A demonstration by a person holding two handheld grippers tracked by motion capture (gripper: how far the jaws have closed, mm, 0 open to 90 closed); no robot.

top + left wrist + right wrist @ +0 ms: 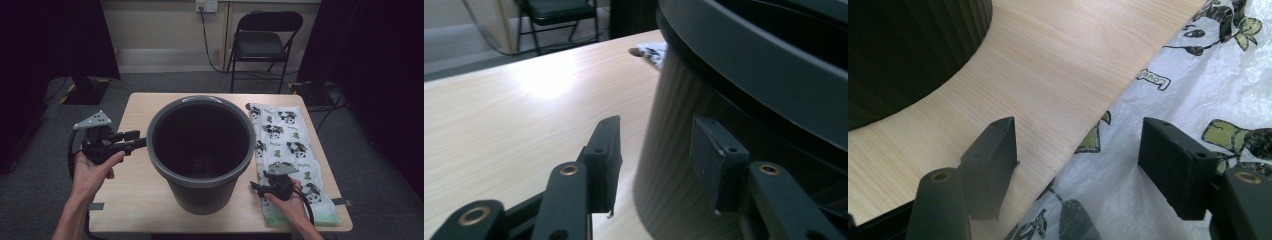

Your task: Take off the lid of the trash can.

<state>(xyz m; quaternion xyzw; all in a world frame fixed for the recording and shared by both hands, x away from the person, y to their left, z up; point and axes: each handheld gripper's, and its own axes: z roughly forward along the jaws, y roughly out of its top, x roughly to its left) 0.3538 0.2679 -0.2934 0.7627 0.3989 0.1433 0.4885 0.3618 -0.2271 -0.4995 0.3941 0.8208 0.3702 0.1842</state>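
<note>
We see a pale wooden counter (pixel 135 197), and on it stands a big dark grey bin (pixel 201 150), upright, with its wide rim open to the top. In the left gripper view the bin's ribbed wall (pixel 674 150) rises just ahead of the left claw (pixel 656 150) and to its far-jaw side, with the thick rim passing above that jaw. From the high view the left claw (pixel 135 140) points at the bin's rim from the side, its tips just beside the rim; we cannot tell whether they touch it. Its jaws stand well apart and hold nothing.

Next in size is a flat plastic bag (pixel 290 150) printed with pandas and green leaves, lying along the counter on the far side of the bin from the left claw. The right claw (pixel 257 187) hangs low over the near end of this bag, at its edge toward the bin. In the right gripper view the right claw (pixel 1078 150) is spread wide with nothing gripped: one jaw sits over bare counter, the other over the bag (pixel 1198 90), and the bag's edge runs between them. The bin's dark wall (pixel 908 50) stands beyond the jaw over the wood.

Behind the counter a black folding chair (pixel 265 40) stands by the wall.
</note>
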